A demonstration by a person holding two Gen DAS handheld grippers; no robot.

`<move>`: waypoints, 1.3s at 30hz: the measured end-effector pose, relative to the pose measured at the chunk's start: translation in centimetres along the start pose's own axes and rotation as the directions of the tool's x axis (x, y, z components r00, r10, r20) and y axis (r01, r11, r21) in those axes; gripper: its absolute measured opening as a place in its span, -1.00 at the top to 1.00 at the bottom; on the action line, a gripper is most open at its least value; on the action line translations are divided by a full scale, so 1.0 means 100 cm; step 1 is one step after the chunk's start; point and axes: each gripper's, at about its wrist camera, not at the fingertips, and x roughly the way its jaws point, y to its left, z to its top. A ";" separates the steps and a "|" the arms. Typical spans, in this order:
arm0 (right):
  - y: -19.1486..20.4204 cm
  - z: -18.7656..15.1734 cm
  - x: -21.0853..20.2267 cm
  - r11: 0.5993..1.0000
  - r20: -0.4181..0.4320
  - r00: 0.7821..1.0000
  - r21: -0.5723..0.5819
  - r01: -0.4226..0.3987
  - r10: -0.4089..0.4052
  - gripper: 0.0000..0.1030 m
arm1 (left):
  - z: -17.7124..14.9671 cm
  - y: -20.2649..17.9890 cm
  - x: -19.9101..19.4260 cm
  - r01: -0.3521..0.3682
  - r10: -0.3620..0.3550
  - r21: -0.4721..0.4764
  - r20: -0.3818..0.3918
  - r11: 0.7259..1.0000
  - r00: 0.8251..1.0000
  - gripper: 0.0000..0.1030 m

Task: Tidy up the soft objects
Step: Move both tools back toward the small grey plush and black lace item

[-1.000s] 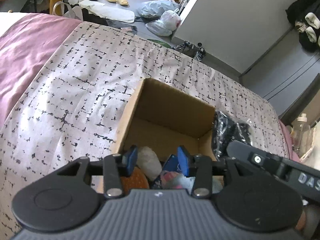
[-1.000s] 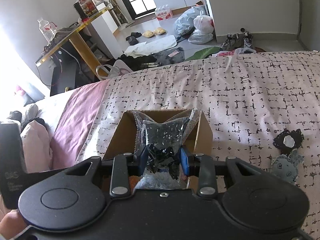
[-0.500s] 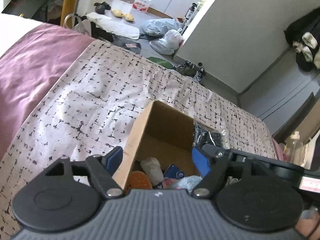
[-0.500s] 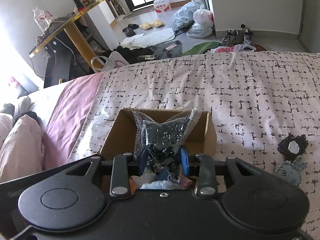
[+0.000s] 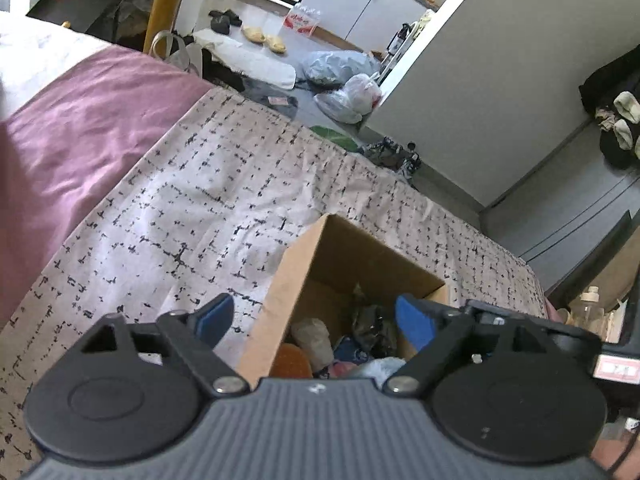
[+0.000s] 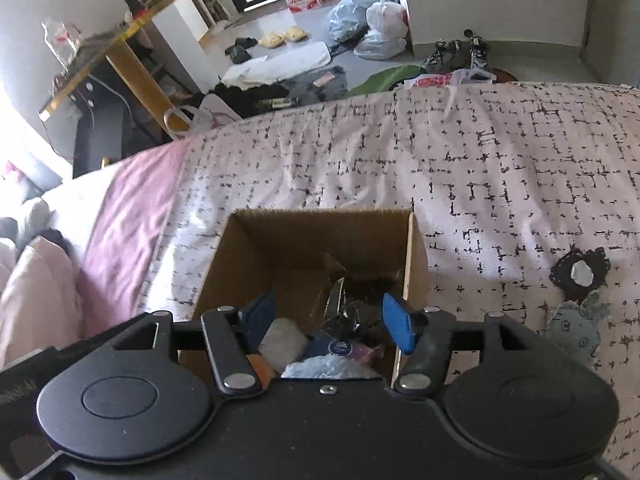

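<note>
One cardboard box (image 6: 320, 248) sits on the bed (image 6: 500, 168), holding one clear bag of dark items (image 6: 352, 304) among several soft things. Both the left hand-held gripper (image 5: 316, 320) and the right hand-held gripper (image 6: 328, 320) are released above it. Two fabric pieces (image 6: 576, 300) lie beside the box.

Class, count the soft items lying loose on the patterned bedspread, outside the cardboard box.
2: a black crocheted piece right of the cardboard box, and a grey-blue piece just nearer, touching it. Others may lie out of view.

The box (image 6: 240, 248) was matt brown cardboard, its cut rim rough. The bedspread (image 6: 500, 168) was soft printed cloth. A crinkled packet (image 6: 340, 304) looked like glossy clear plastic.
</note>
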 end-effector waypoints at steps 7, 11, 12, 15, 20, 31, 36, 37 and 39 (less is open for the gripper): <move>-0.011 0.000 -0.044 0.999 0.048 0.998 -0.039 -0.037 0.039 -0.56 | -0.006 -0.021 -0.022 0.038 -0.039 0.024 0.049 0.999 0.998 -1.00; -0.031 -0.007 -0.071 0.998 0.072 0.996 -0.053 -0.043 0.047 -0.69 | -0.015 -0.039 -0.040 0.025 -0.031 0.067 0.086 0.997 0.996 -1.00; -0.036 -0.009 -0.076 0.998 0.077 0.996 -0.051 -0.046 0.050 -0.71 | -0.017 -0.044 -0.045 0.024 -0.031 0.075 0.092 0.997 0.995 -1.00; -0.055 -0.015 -0.096 0.998 0.099 0.994 -0.033 -0.052 0.055 -0.83 | -0.024 -0.059 -0.058 0.025 -0.036 0.106 0.106 0.994 0.994 -1.00; -0.079 -0.027 -0.126 0.998 0.130 0.990 -0.039 -0.045 0.049 -0.94 | -0.041 -0.077 -0.072 0.035 -0.048 0.145 0.085 0.989 0.995 -1.00; -0.116 -0.053 -0.176 0.998 0.181 0.982 -0.029 -0.056 0.060 -1.00 | -0.081 -0.112 -0.095 0.049 -0.052 0.253 0.008 0.966 0.999 -1.00; -0.128 -0.067 -0.194 0.998 0.201 0.978 -0.039 -0.056 0.063 -1.00 | -0.088 -0.123 -0.104 0.022 -0.020 0.303 -0.010 0.953 1.000 -1.00; -0.131 -0.069 -0.197 0.998 0.201 0.977 -0.036 -0.059 0.065 -1.00 | -0.088 -0.125 -0.105 0.015 -0.013 0.314 -0.007 0.949 1.000 -1.00; -0.137 -0.074 -0.201 0.997 0.205 0.976 -0.030 -0.066 0.071 -1.00 | -0.091 -0.130 -0.107 0.011 -0.007 0.325 -0.011 0.946 1.000 -1.00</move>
